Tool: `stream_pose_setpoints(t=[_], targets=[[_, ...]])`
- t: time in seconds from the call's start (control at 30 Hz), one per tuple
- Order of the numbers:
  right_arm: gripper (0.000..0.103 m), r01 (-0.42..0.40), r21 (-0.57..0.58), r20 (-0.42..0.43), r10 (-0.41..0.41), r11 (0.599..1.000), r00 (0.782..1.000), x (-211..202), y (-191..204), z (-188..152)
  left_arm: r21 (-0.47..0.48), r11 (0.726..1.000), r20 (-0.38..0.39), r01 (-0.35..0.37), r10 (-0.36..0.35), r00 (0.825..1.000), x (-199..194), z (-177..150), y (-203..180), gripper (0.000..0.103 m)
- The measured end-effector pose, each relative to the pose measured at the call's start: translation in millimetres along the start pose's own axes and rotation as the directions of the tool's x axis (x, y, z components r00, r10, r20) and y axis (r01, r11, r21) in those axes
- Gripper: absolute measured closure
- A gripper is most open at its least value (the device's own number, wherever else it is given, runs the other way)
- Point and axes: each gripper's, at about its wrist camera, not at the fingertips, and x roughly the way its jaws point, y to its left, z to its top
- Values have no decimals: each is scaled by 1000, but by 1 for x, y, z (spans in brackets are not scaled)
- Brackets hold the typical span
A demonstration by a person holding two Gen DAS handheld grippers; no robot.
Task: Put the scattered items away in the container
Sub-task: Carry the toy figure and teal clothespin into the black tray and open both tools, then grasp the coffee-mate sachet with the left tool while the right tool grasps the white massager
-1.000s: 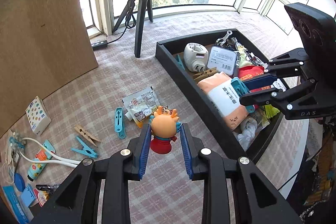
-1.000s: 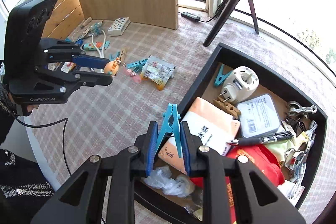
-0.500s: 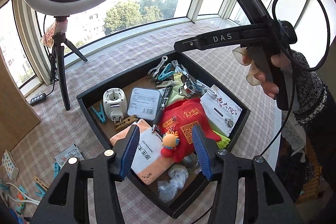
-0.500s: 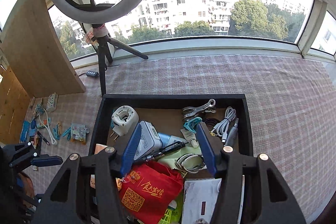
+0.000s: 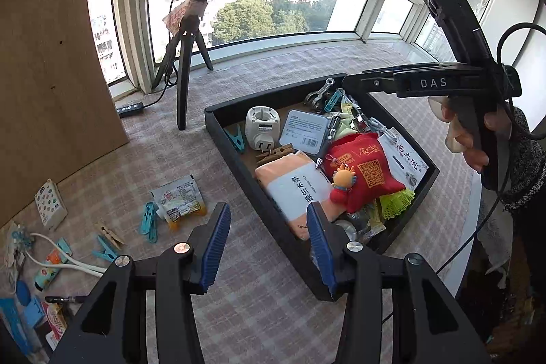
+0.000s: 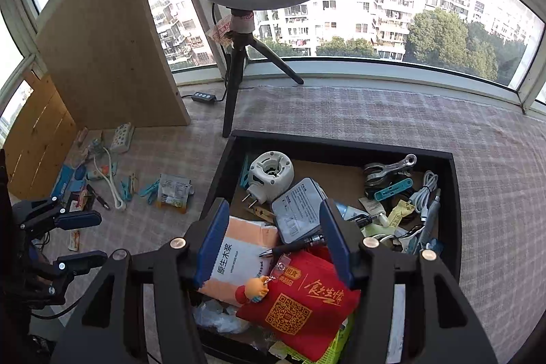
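Both your grippers, left (image 5: pixel 266 241) and right (image 6: pixel 273 241), have just opened; fingers apart, nothing between. Doll keychain (image 5: pixel 343 185) sits in the container (image 5: pixel 239 164) ahead. Left of your left fingers, pegs (image 5: pixel 148 222), sachet (image 5: pixel 179 202) and tubes remain on the desk (image 5: pixel 239 295).

We carry two black grippers: left gripper (image 5: pixel 268 239) and right gripper (image 6: pixel 274 236), each with ribbed blue pads (image 5: pixel 215 244) and round metal screws (image 5: pixel 181 248). White "DAS" lettering (image 5: pixel 433 83) marks the right one. A black cable (image 5: pixel 512 111) loops past a speckled knit sleeve (image 5: pixel 527 166).
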Motion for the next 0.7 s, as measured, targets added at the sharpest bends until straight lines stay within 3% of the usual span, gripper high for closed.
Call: stream_pose_setpoints(t=[0.1, 0.2, 0.37, 0.4, 0.53, 0.7], targets=[[49, -60, -90, -5, 60, 994, 998, 8, 43, 1, -80, 992, -11, -94, 93, 996, -20, -29, 38, 59], [49, -124, -183, -40, 118, 975, 992, 25, 91, 6, -172, 967, -29, -186, 184, 983, -43, -66, 81, 60], [52, -233, -271, -97, 214, 934, 972, 61, 165, 17, -363, 878, -90, -313, 301, 949, -78, -140, 151, 60], [57, -255, -283, -116, 231, 924, 966, 69, 180, 20, -398, 855, -108, -332, 316, 943, -83, -155, 164, 60], [58, -303, -366, -183, 251, 880, 950, 106, 242, 32, -493, 782, -172, -380, 341, 924, -91, -200, 198, 60], [58, -365, -448, -289, 254, 816, 923, 153, 306, 36, -518, 754, -226, -404, 334, 915, -82, -227, 211, 58]])
